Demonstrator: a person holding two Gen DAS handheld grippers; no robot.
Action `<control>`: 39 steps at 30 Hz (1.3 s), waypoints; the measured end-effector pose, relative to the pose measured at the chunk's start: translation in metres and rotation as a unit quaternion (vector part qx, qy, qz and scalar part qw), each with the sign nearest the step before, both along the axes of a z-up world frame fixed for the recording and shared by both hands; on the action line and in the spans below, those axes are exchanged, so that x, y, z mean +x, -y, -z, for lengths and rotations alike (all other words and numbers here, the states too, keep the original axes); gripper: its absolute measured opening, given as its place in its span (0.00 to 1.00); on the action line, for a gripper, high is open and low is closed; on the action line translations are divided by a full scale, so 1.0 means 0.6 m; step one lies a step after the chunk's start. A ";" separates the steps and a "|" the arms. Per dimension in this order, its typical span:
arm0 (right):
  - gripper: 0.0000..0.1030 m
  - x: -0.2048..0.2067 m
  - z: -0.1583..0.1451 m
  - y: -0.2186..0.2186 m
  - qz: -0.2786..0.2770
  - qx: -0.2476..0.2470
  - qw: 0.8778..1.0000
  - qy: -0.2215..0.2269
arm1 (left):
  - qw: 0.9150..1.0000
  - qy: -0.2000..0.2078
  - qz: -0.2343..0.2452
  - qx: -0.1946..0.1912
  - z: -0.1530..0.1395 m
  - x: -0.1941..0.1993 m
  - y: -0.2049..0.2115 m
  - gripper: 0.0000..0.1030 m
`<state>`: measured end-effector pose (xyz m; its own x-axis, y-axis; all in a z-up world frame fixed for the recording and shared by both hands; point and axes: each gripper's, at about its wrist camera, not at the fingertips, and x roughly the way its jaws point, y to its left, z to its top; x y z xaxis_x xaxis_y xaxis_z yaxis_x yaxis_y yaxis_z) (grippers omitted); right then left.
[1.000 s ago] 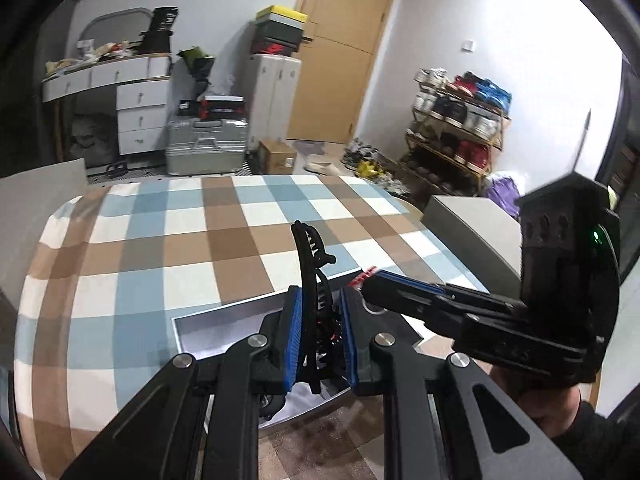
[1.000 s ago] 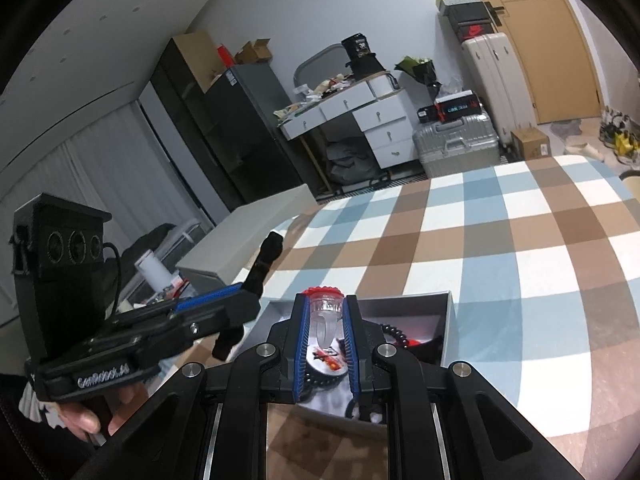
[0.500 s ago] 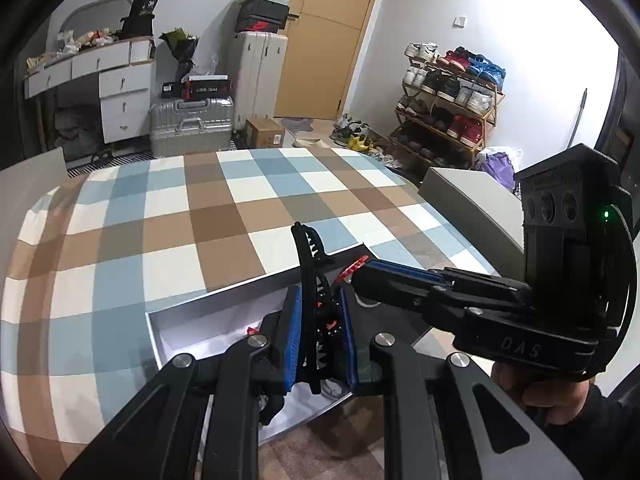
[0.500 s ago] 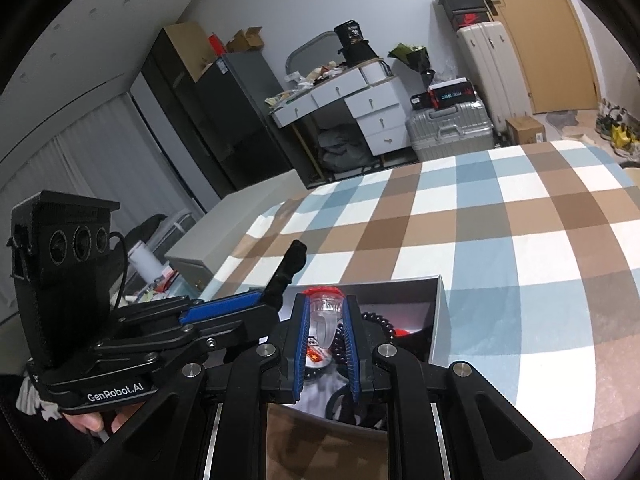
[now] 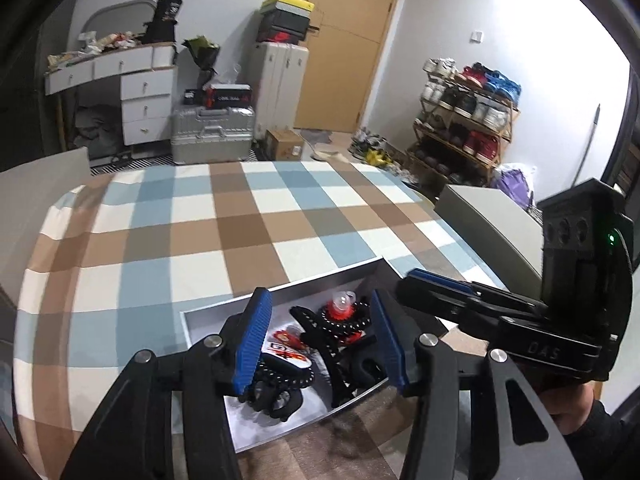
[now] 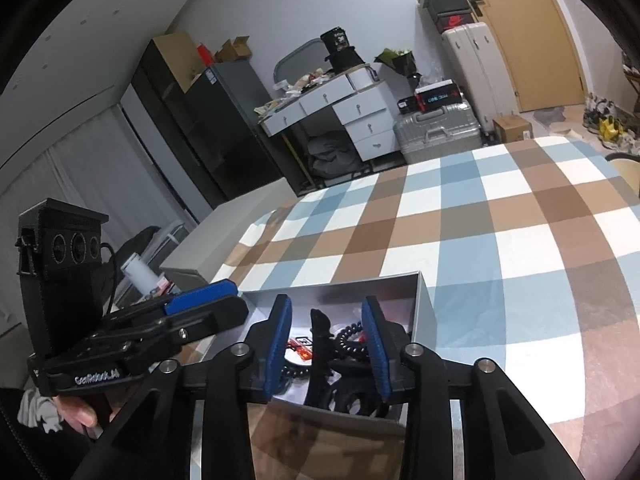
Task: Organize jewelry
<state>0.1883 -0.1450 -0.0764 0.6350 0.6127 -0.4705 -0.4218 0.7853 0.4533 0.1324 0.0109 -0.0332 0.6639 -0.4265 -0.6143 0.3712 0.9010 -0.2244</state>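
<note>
A white open box [image 5: 280,294] [image 6: 423,300] sits at the near edge of the checked table. Inside lie a black hair clip [image 5: 320,340] [image 6: 320,334], a red-and-clear ornament [image 5: 342,306], a black bead bracelet [image 5: 352,326] [image 6: 348,334] and a red-printed white piece [image 5: 286,354] [image 6: 302,350]. My left gripper [image 5: 318,344] is open and empty just above the box. My right gripper [image 6: 326,344] is open and empty over the same box, and shows at the right of the left wrist view [image 5: 436,284].
The blue, brown and white checked tablecloth [image 5: 248,224] stretches beyond the box. Grey box lids stand at the table's left side [image 6: 236,224] and right side [image 5: 488,220]. Drawers, suitcases and a shoe rack [image 5: 464,120] line the room behind.
Both grippers have opened. The black hair clip has left my left gripper and the red-and-clear ornament has left my right; both now lie in the box.
</note>
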 end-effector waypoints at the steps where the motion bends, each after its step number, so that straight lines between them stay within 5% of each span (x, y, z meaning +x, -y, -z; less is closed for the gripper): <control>1: 0.41 -0.005 -0.004 0.001 0.002 0.000 1.000 0.005 | 1.000 0.003 -0.006 0.002 -0.001 -0.001 -0.002 0.44; 3: 0.47 -0.012 -0.011 0.003 0.004 0.002 1.000 0.014 | 1.000 0.014 -0.023 0.006 -0.008 -0.007 -0.006 0.46; 7: 0.58 -0.028 -0.026 0.002 0.002 0.001 0.999 0.035 | 0.996 0.036 -0.075 0.016 -0.017 -0.014 -0.017 0.68; 10: 0.62 -0.045 -0.038 -0.001 0.000 0.000 0.998 0.059 | 0.989 0.064 -0.134 0.009 -0.027 -0.027 -0.037 0.80; 13: 0.74 -0.066 -0.051 -0.001 0.004 -0.001 0.996 0.084 | 0.980 0.092 -0.177 0.024 -0.035 -0.042 -0.046 0.81; 19: 0.92 -0.104 -0.073 0.000 0.014 -0.003 0.990 0.138 | 0.963 0.133 -0.227 0.054 -0.044 -0.073 -0.047 0.99; 23: 1.00 -0.128 -0.077 0.000 0.025 -0.013 0.985 0.169 | 0.959 0.151 -0.235 0.052 -0.046 -0.093 -0.045 0.99; 36: 1.00 -0.185 -0.043 -0.001 0.090 -0.092 0.963 0.238 | 0.942 0.211 -0.242 0.095 -0.005 -0.141 -0.028 0.99; 39: 1.00 -0.192 -0.032 -0.001 0.100 -0.112 0.958 0.245 | 0.932 0.228 -0.262 0.101 0.010 -0.151 -0.031 0.99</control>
<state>0.0731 -0.1445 -0.0570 0.9076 0.3732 -0.1923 -0.3708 0.9274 0.0497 0.0419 0.0296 -0.0392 0.9604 0.1236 -0.2496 -0.1165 0.9923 0.0431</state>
